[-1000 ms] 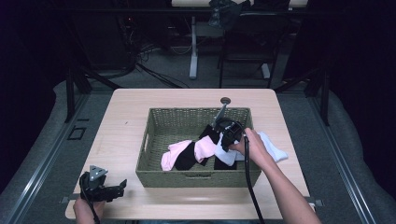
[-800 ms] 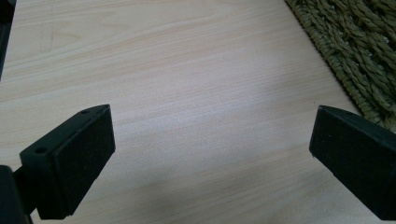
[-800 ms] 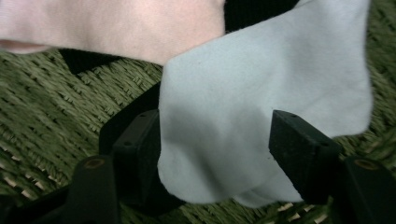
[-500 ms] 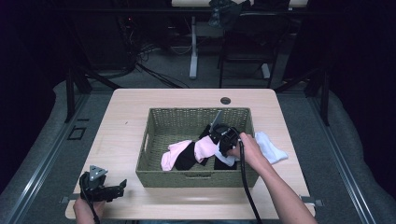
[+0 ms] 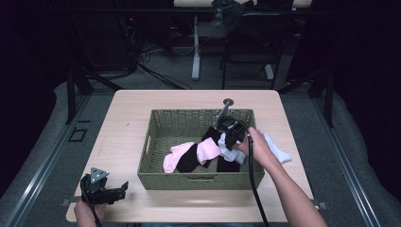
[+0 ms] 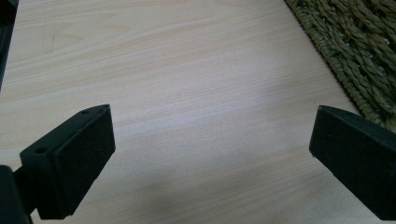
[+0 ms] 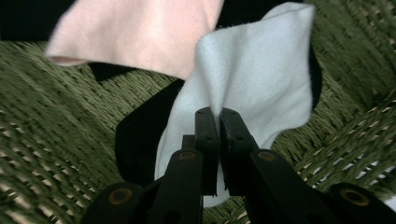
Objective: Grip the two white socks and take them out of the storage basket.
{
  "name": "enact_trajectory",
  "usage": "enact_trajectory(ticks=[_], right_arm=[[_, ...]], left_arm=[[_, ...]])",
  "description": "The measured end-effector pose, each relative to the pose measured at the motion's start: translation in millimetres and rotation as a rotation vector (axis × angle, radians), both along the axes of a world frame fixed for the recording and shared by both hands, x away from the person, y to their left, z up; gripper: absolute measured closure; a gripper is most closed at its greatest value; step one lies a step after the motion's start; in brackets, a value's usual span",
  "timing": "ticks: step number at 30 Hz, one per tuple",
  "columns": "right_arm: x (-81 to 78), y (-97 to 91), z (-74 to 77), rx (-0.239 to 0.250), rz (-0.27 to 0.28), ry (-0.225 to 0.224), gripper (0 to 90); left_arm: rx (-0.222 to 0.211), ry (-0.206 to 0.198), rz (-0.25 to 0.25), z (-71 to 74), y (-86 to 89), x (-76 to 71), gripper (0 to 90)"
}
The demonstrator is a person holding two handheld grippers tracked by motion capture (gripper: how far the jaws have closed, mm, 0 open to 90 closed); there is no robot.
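In the high view, the right gripper (image 5: 230,138) is seen inside the green woven basket (image 5: 156,156), at the right of the middle of the frame. A second ago it stood above the sock pile; now it is lowered into it, and its jaws have just been closing. This means, by judgement, that the grasp on the white cotton sock (image 5: 228,150) is made and the lifting out can begin. A pink sock (image 5: 208,150) and a black sock (image 5: 189,160) are lying beside it in the basket, and another white sock (image 5: 279,150) is lying on the light wooden table (image 5: 127,123) at the right of the basket. The left gripper (image 5: 116,192) is rested at the lower left of the frame, as before.

In the left gripper view, the jaws are held wide apart over the bare table, with nothing between them.

In the right gripper view, the jaws are pressed together on a fold of the white cotton sock (image 7: 252,79) at the centre of the frame.
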State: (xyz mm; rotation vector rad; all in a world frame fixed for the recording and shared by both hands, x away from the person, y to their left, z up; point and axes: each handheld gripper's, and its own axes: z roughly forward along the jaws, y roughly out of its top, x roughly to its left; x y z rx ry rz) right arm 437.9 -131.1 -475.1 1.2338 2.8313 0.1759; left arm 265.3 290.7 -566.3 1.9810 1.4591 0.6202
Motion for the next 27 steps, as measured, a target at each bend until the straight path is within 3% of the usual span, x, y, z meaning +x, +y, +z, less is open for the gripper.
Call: enact_trajectory(ticks=[11,27], right_arm=[[0.7,-4.3,32.5,0.053,0.0,-0.05,87.2],[0.3,-6.0,63.0,0.069,0.018,-0.076,87.3]], left_arm=[[-0.002,0.0,0.004,-0.1,0.3,-0.4,0.2],[0.005,0.003,0.001,-0.2,-1.3,-0.2,0.2]])
